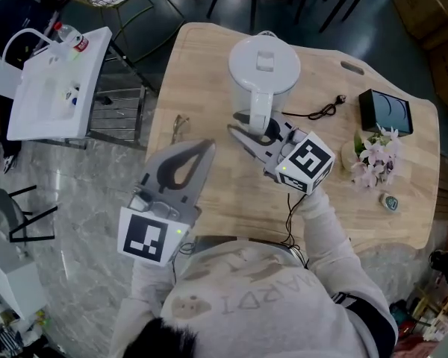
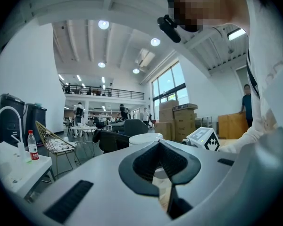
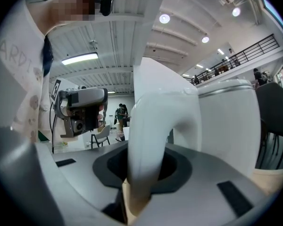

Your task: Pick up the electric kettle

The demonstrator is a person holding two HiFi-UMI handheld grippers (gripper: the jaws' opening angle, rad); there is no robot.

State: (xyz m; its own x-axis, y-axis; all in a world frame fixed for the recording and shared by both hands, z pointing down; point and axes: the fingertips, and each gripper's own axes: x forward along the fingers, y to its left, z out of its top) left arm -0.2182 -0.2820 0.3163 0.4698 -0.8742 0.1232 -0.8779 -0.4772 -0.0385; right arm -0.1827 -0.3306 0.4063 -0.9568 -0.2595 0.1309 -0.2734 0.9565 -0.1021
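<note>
A white electric kettle (image 1: pixel 263 69) is over the far middle of the wooden table (image 1: pixel 209 58), its handle (image 1: pixel 260 114) turned toward me. My right gripper (image 1: pixel 254 129) is shut on that handle. In the right gripper view the white handle (image 3: pixel 146 140) fills the gap between the dark pads (image 3: pixel 179 168), with the kettle body (image 3: pixel 221 121) just beyond. My left gripper (image 1: pixel 207 149) hovers at the table's near left edge, apart from the kettle, its tips together with nothing held. Beyond its own jaws the left gripper (image 2: pixel 161 142) sees the kettle lid (image 2: pixel 144 138).
A black power cord (image 1: pixel 321 112) trails right from the kettle toward a black box (image 1: pixel 386 112). Pale flowers (image 1: pixel 373 155) and a small round object (image 1: pixel 389 202) sit on the right of the table. A white side table (image 1: pixel 56 80) stands off to the left.
</note>
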